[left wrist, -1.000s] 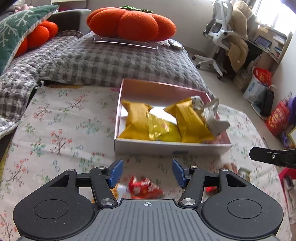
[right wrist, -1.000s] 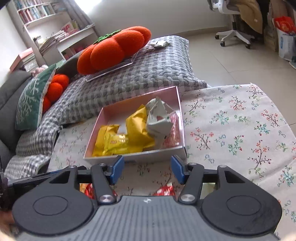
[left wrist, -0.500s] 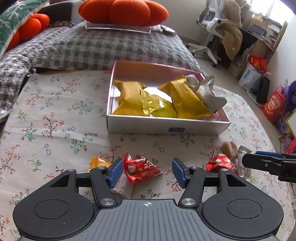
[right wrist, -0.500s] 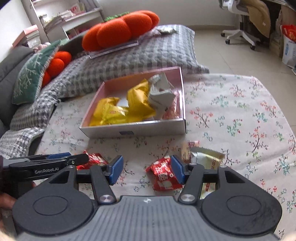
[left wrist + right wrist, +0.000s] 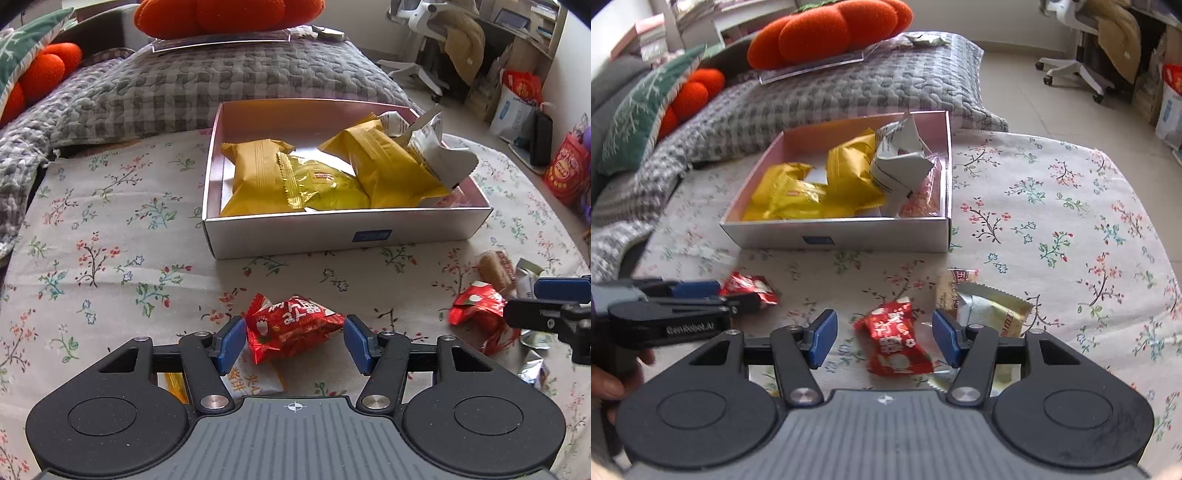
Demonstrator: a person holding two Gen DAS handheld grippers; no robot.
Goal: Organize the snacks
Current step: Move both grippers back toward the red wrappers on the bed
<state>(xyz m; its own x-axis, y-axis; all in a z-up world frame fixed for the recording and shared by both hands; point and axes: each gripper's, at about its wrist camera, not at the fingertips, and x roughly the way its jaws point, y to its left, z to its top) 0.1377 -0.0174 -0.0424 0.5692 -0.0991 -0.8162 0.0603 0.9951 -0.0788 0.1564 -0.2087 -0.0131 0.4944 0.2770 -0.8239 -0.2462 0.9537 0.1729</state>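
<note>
Left wrist view showed each open hand-held gripper (image 5: 294,339) (image 5: 880,339) straddling a red snack packet (image 5: 290,325) (image 5: 894,339); slick crinkled wrappers might slip.

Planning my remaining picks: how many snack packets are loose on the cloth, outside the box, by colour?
Red packets: 2
Cream-silver packet: 1
Brown packet: 1
White-and-orange packet, partly hidden: 1
Total: at least 5; anything hidden beneath them cannot be told.
</note>
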